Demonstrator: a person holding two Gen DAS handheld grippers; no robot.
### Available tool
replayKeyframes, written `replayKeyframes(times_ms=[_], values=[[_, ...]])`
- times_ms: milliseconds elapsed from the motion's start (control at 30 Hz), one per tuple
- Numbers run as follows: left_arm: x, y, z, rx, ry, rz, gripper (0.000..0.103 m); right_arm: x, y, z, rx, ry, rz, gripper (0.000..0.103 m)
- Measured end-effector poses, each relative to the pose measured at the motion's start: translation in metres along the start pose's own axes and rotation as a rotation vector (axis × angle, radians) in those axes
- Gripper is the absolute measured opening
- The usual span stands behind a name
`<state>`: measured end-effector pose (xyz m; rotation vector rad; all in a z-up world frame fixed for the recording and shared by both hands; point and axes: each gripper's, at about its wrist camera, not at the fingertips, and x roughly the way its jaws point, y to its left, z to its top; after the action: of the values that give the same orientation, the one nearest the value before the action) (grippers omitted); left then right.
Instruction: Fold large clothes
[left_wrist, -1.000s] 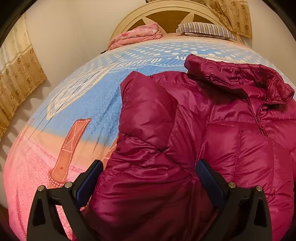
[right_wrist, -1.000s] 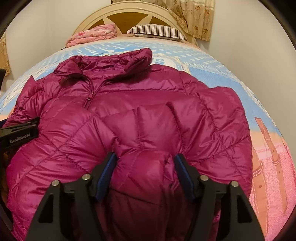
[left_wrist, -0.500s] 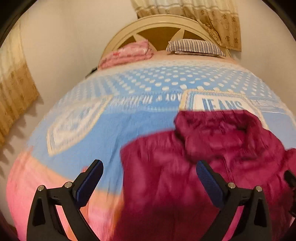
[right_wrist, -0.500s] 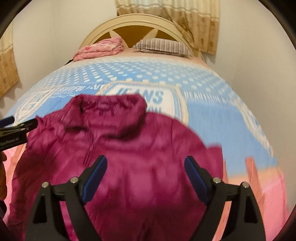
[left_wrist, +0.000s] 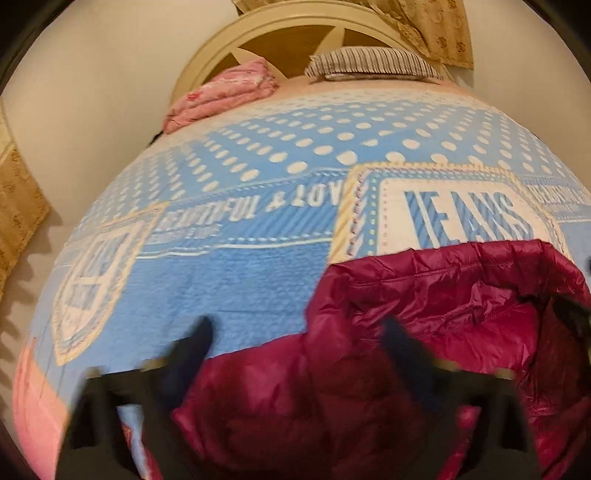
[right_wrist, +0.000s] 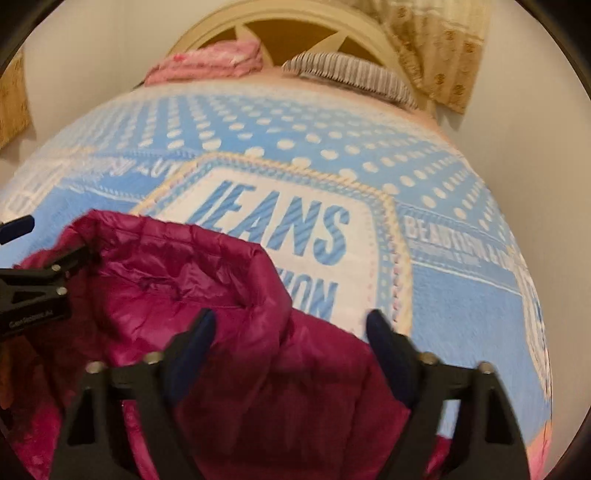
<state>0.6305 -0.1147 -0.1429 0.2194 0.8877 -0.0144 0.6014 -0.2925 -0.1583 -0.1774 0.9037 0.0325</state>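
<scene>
The left tongs (left_wrist: 295, 354) are gaping wide and empty over the magenta puffer jacket's (left_wrist: 424, 314) shoulder on the bed (left_wrist: 240, 280), while the right tongs (right_wrist: 290, 339), equally spread, are hovering above its collar side.

Bed (left_wrist: 258, 280): covered by a blue spread printed with white dots and "JEANS".
Jacket (left_wrist: 424, 317): magenta puffer, laid on the near part of the spread.
Pink bedding (left_wrist: 221, 96): folded, at the headboard end.
Striped pillow (left_wrist: 369, 64): placed beside it.
</scene>
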Motion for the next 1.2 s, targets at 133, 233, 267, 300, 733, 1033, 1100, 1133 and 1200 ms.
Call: replayKeyframes(times_ms=[133,233,267,300,733,1033,1100,1133,1200], values=[[-0.002,0.008,-0.002,-0.031,0.026,-0.042,0.01,0.001,-0.003,-0.005,-0.025,0.01,0.019,0.015],[-0.02,0.02,-0.009,-0.059,-0.007,-0.06,0.01,-0.016,-0.004,-0.019,-0.057,-0.036,-0.009,0.013],[-0.027,0.022,-0.014,-0.062,-0.021,-0.071,0.01,-0.023,-0.006,-0.024,-0.057,-0.053,-0.009,0.013],[-0.031,0.022,-0.018,-0.056,-0.033,-0.072,0.01,-0.028,-0.007,-0.027,-0.057,-0.064,-0.009,0.012],[-0.038,0.0,-0.072,0.046,-0.052,-0.008,0.01,-0.019,-0.007,-0.077,-0.117,-0.033,-0.055,0.007],[-0.105,0.033,-0.055,-0.097,-0.233,-0.066,0.076,-0.014,-0.01,-0.08,-0.105,-0.026,-0.08,0.008],[-0.116,0.04,-0.047,-0.133,-0.279,-0.057,0.077,-0.013,-0.009,-0.083,-0.11,-0.028,-0.081,0.008],[-0.118,0.044,-0.042,-0.161,-0.293,-0.063,0.077,-0.012,-0.008,-0.084,-0.115,-0.028,-0.085,0.008],[-0.111,0.045,-0.031,-0.187,-0.286,-0.038,0.08,-0.01,-0.007,-0.086,-0.12,-0.029,-0.088,0.008]])
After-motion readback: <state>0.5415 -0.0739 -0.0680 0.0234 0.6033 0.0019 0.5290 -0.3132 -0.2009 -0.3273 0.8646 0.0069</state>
